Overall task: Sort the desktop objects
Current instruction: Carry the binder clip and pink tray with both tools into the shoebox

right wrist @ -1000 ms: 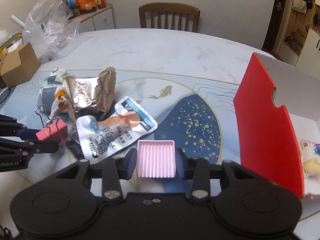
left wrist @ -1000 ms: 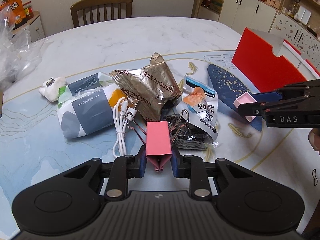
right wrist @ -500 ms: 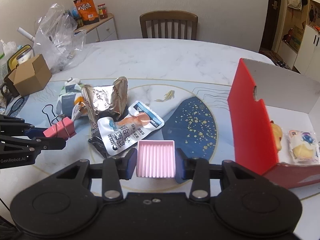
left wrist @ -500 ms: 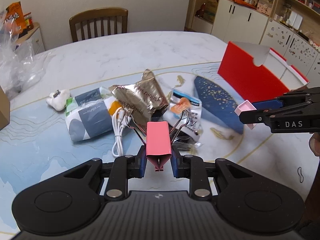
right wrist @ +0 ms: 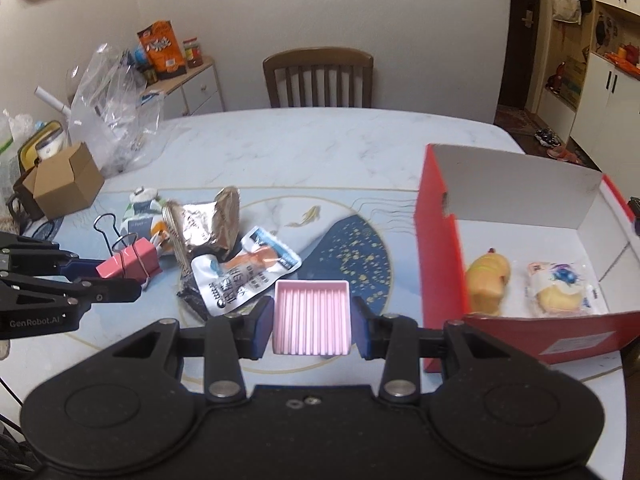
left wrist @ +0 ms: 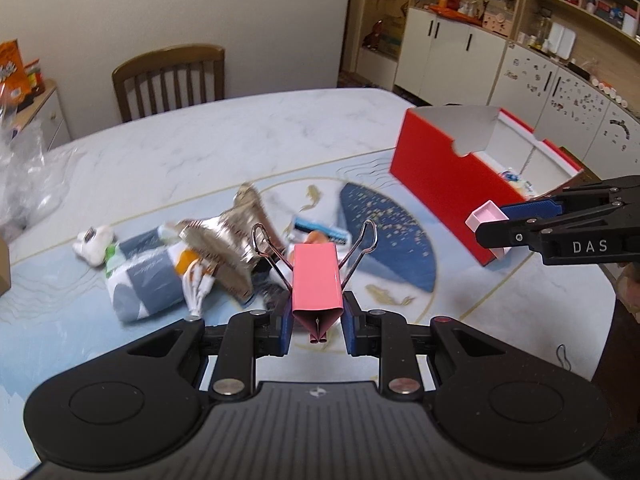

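Observation:
My left gripper (left wrist: pixel 317 322) is shut on a pink binder clip (left wrist: pixel 317 280) with its wire handles spread, held above the table. In the right wrist view the same binder clip (right wrist: pixel 130 264) hangs at the left in the left gripper (right wrist: pixel 120 280). My right gripper (right wrist: pixel 311 320) is shut on a small pink ribbed tray (right wrist: pixel 311 316), which also shows at the right of the left wrist view as the pink tray (left wrist: pixel 486 218) beside the red box (left wrist: pixel 444 184). The red box (right wrist: pixel 440 248) is open and holds two wrapped snacks (right wrist: pixel 558 290).
On the table lie a crumpled foil bag (right wrist: pixel 204 228), a white snack pouch (right wrist: pixel 244 270), a tissue pack (left wrist: pixel 140 280), a white cable (left wrist: pixel 196 284) and a small white item (left wrist: pixel 94 240). A cardboard box (right wrist: pixel 64 180) and plastic bags (right wrist: pixel 116 108) sit far left. A chair (right wrist: pixel 318 78) stands behind.
Both grippers have risen with their objects, so the table items look smaller and lower. The red box's inside has come into the right wrist view.

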Motion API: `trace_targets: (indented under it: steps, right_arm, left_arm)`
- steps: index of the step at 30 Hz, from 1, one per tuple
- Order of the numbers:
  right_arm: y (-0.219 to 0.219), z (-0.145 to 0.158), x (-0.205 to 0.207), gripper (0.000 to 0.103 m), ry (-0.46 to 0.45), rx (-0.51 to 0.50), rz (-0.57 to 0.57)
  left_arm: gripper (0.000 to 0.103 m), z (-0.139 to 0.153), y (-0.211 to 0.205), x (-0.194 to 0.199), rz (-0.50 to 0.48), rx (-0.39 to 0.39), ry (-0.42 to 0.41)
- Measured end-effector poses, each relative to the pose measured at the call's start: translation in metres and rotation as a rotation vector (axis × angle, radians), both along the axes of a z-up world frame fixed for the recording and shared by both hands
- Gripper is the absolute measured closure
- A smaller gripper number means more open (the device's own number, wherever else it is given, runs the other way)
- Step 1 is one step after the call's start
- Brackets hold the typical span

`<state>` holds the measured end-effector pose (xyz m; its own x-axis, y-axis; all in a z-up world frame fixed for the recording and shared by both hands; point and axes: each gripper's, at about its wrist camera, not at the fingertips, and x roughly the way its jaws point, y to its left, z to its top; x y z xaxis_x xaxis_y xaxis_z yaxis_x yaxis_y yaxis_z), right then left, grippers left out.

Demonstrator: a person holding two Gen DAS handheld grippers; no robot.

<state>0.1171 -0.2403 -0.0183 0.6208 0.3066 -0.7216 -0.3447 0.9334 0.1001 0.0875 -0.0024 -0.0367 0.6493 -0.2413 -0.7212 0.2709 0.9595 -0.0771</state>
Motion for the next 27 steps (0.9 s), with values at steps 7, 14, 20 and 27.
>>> trace_targets:
  steps: [7,14,20,27]
  right_arm:
    - [-0.024,0.016,0.0,0.063,-0.038,0.001,-0.016]
    - [-0.055,0.023,0.005,0.063,-0.06,-0.004,-0.035]
    - [-0.087,0.025,0.012,0.063,-0.07,-0.007,-0.049]
    - [-0.124,0.025,0.026,0.063,-0.081,-0.014,-0.059]
  left_arm:
    - [0.08,0.016,-0.029,0.007,-0.047,-0.002,-0.039]
    - [0.08,0.029,-0.067,0.02,-0.088,-0.004,-0.069]
    - [0.08,0.034,-0.105,0.032,-0.122,0.001,-0.08]
    - [0.08,0.034,-0.145,0.05,-0.148,0.004,-0.08]
